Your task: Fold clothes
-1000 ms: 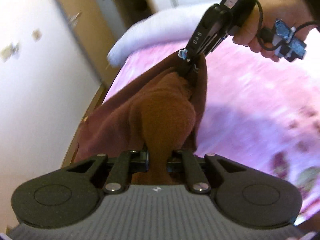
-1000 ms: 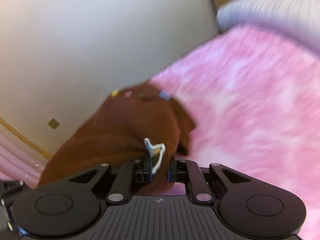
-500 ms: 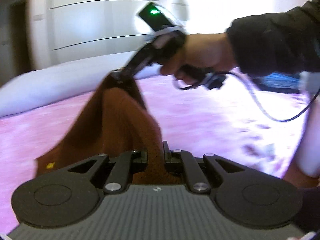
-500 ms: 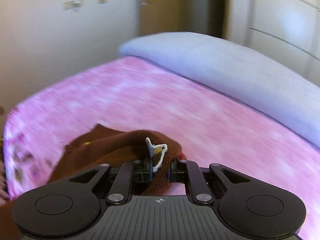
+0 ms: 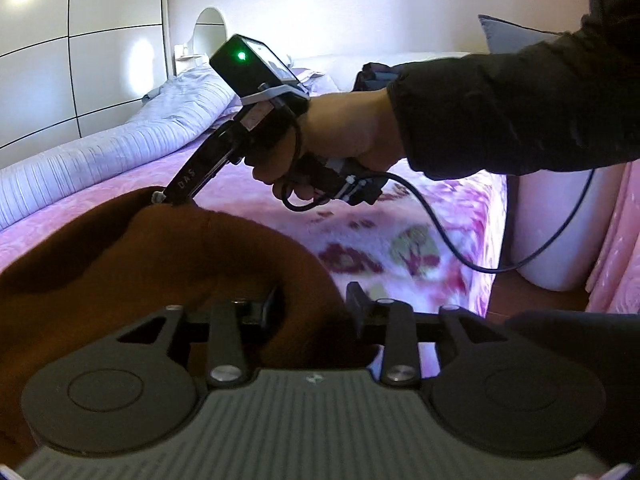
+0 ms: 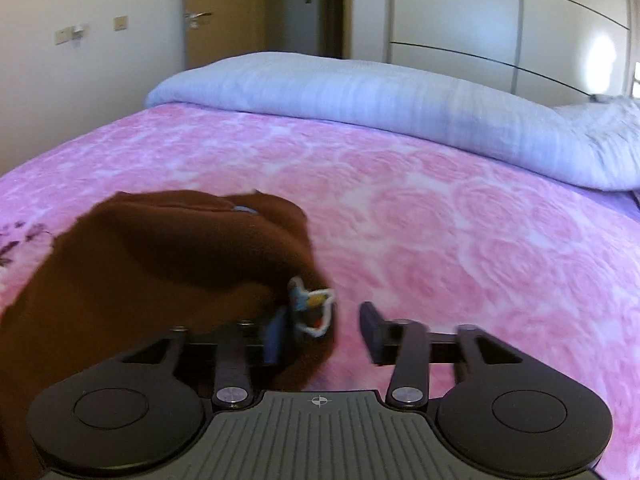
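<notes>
A pink rose-patterned bed blanket [image 6: 420,208] is lying ahead of both sets of fingers, and the brown fleece garment [image 5: 168,264] is sinking onto it, bunched in soft rounded folds. The left gripper [image 5: 314,308] and right gripper [image 6: 324,332] have just been opening; their fingers are standing released, cloth still draped between them but unpressed. To do this well, I judge both should be letting go evenly, leaving the edges flat. A small white-edged tag [image 6: 312,310] is showing beside the right fingers.
</notes>
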